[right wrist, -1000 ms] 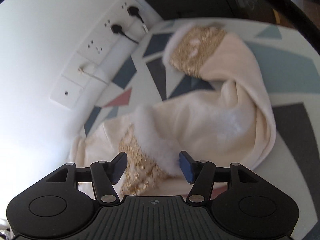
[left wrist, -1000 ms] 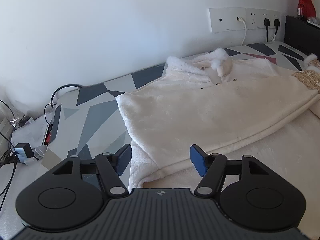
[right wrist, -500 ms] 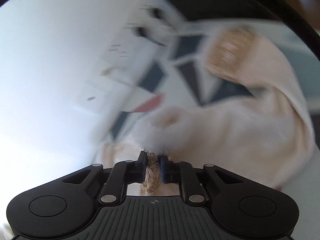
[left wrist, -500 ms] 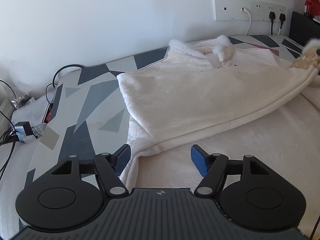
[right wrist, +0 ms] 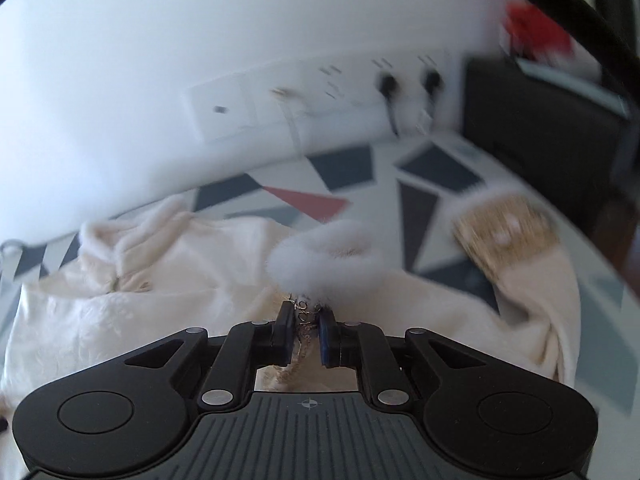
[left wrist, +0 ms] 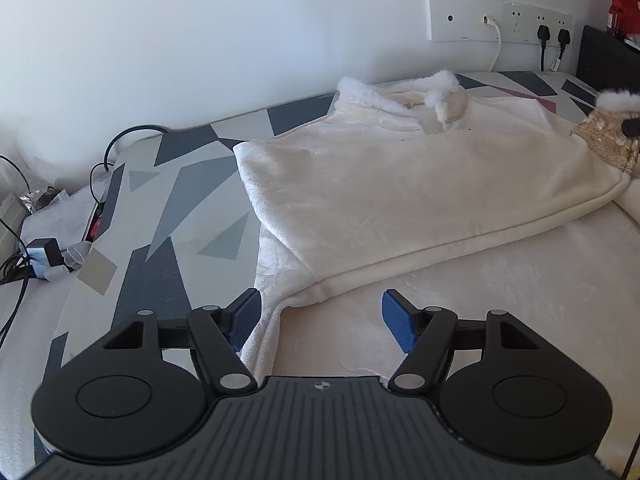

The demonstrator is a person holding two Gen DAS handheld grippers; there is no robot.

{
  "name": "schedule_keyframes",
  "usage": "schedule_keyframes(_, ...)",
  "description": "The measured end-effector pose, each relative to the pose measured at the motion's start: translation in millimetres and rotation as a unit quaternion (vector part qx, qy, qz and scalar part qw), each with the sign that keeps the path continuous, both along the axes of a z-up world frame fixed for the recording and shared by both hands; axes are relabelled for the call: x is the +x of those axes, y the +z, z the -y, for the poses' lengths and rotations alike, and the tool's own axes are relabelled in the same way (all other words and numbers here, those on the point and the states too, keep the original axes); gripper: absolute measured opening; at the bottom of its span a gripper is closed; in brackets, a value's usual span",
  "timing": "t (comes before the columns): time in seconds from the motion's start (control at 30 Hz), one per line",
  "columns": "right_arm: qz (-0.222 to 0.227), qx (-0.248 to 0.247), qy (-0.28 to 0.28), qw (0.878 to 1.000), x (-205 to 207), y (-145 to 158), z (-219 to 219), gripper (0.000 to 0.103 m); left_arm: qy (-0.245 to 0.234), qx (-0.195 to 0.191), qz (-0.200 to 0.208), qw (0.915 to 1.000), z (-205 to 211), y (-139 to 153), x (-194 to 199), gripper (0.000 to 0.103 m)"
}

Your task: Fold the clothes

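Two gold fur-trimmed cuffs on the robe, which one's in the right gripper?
The near cuff, its white fur ring bunched directly above the right gripper, which is shut on its gold band. The other cuff lies free on the bedsheet.

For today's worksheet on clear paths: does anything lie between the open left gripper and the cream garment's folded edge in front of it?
Nothing visible does. The left gripper is open, and the garment fold edge lies just beyond its fingertips, with only the garment's own lower layer between them.
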State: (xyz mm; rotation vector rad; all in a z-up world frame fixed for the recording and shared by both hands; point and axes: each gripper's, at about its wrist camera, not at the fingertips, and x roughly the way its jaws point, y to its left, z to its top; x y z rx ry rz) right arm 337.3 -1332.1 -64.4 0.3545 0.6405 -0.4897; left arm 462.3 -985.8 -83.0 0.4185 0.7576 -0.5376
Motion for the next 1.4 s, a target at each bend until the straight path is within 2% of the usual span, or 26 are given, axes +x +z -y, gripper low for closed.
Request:
schedule_keyframes(0.1,-0.003,-0.029,0.086,0.996,23,9,-33,0.012,-0.001,0.000,-0.008,1.0000,0,-2,2,0.069)
schedule_keyframes(0.17,-0.031,-0.048,0.148,0.987,40,5,-58,0.012,-0.001,-0.002,-0.006,1.0000,-1,-2,2,0.069)
schedule_keyframes(0.27,-0.085,-0.038,0.207,0.974,66,-10,-86,0.012,0.001,-0.003,0.004,1.0000,-4,0,1,0.069)
schedule_keyframes(0.37,-0.119,-0.030,0.222,0.967,74,-22,-97,0.013,0.012,-0.006,0.005,0.9999,-10,1,3,0.069)
schedule_keyframes(0.47,-0.124,-0.022,0.227,0.966,76,-20,-95,0.015,0.027,-0.009,-0.005,0.9996,-17,-2,6,0.069)
schedule_keyframes(0.5,-0.126,-0.013,0.231,0.965,76,-19,-93,0.022,0.032,-0.010,-0.008,0.9994,-19,-3,7,0.069)
schedule_keyframes(0.53,-0.115,-0.004,0.223,0.968,70,-15,-89,0.035,0.035,-0.012,-0.010,0.9993,-20,-3,8,0.069)
schedule_keyframes(0.6,-0.093,0.014,0.203,0.975,59,-8,-80,0.045,0.038,-0.015,-0.010,0.9991,-22,-3,9,0.069)
schedule_keyframes(0.73,-0.047,0.050,0.162,0.984,35,7,-63,0.054,0.031,-0.018,-0.007,0.9993,-22,-2,8,0.069)
schedule_keyframes(0.83,-0.009,0.054,0.054,0.997,5,10,-27,0.054,0.019,-0.018,-0.010,0.9996,-18,-3,6,0.069)
schedule_keyframes(0.9,0.004,0.042,-0.032,0.999,-15,10,4,0.056,0.006,-0.011,-0.018,0.9998,-9,-4,4,0.070)
schedule_keyframes(0.97,-0.020,0.017,-0.117,0.993,-23,7,40,0.058,-0.007,-0.005,-0.030,0.9995,0,-6,3,0.073)
schedule_keyframes(1.0,-0.033,0.004,-0.159,0.987,-27,5,58,0.059,-0.014,-0.004,-0.042,0.9990,8,-7,3,0.075)
schedule_keyframes(1.03,-0.042,-0.011,-0.189,0.981,-30,0,75,0.066,-0.021,-0.004,-0.052,0.9984,15,-8,3,0.077)
schedule_keyframes(1.1,-0.074,-0.044,-0.242,0.966,-32,-16,103,0.067,-0.035,0.000,-0.069,0.9970,30,-9,3,0.078)
schedule_keyframes(1.13,-0.090,-0.051,-0.249,0.963,-28,-24,113,0.067,-0.042,0.004,-0.076,0.9962,38,-10,3,0.080)
schedule_keyframes(1.23,-0.108,-0.051,-0.226,0.967,-13,-43,131,0.068,-0.058,0.022,-0.074,0.9953,54,-10,-2,0.087)
schedule_keyframes(1.27,-0.114,-0.054,-0.219,0.967,-7,-49,135,0.070,-0.060,0.028,-0.073,0.9951,57,-11,-5,0.089)
schedule_keyframes(1.33,-0.136,-0.075,-0.212,0.965,9,-60,141,0.081,-0.061,0.044,-0.075,0.9943,61,-13,-7,0.089)
schedule_keyframes(1.4,-0.154,-0.079,-0.216,0.961,18,-69,151,0.081,-0.057,0.054,-0.082,0.9936,62,-16,-8,0.089)
